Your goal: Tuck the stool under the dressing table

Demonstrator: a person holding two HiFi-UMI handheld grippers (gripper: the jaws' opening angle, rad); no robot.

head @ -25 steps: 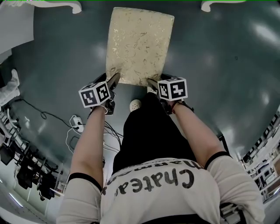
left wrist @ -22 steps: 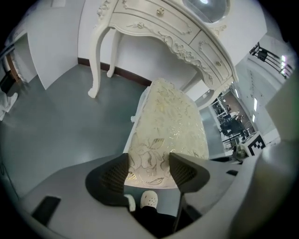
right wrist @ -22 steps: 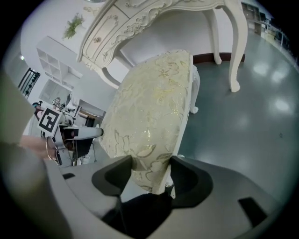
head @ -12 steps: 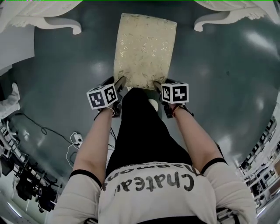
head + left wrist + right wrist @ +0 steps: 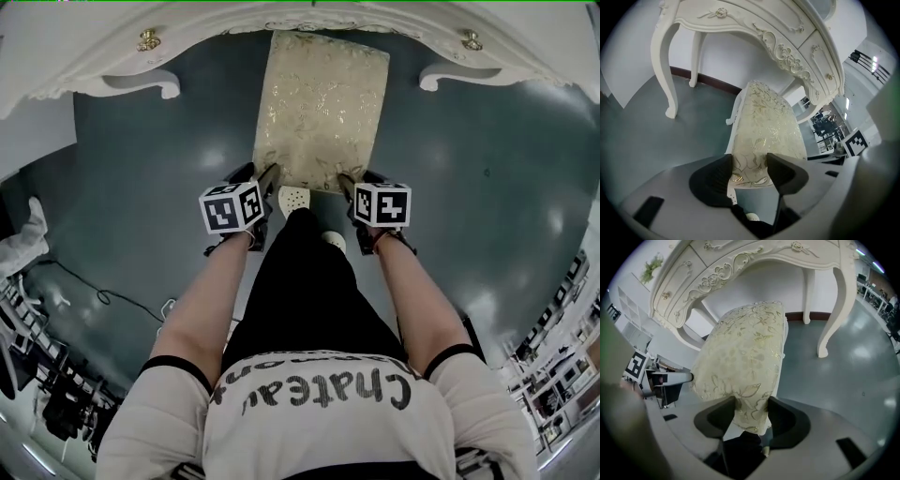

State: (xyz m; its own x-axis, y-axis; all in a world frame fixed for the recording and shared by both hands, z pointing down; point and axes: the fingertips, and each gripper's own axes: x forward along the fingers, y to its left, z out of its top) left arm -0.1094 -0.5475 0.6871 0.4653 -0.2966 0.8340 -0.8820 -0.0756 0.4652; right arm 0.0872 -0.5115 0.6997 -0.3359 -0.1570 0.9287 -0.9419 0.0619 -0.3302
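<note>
The stool (image 5: 323, 103) has a cream cushion with a gold leaf pattern, and its far end lies under the front edge of the white dressing table (image 5: 84, 56). My left gripper (image 5: 265, 178) holds the near left corner and my right gripper (image 5: 349, 183) the near right corner. In the left gripper view the jaws of the left gripper (image 5: 749, 161) are closing with the stool (image 5: 766, 126) cushion edge pressed between the pads. The right gripper (image 5: 751, 404) is closing too, clamped on the stool (image 5: 745, 348) corner. The dressing table (image 5: 787, 51) (image 5: 740, 263) arches above the stool.
Curved table legs (image 5: 141, 84) (image 5: 450, 75) stand either side of the stool. The person's white shoe (image 5: 293, 199) is just behind the stool. Cables and a power strip (image 5: 169, 305) lie on the grey floor at the left, with equipment racks (image 5: 47, 394) beyond.
The stool and both grippers have travelled forward toward the dressing table. The table front, only a sliver before, now spans the top, and the stool's far end has slid under it.
</note>
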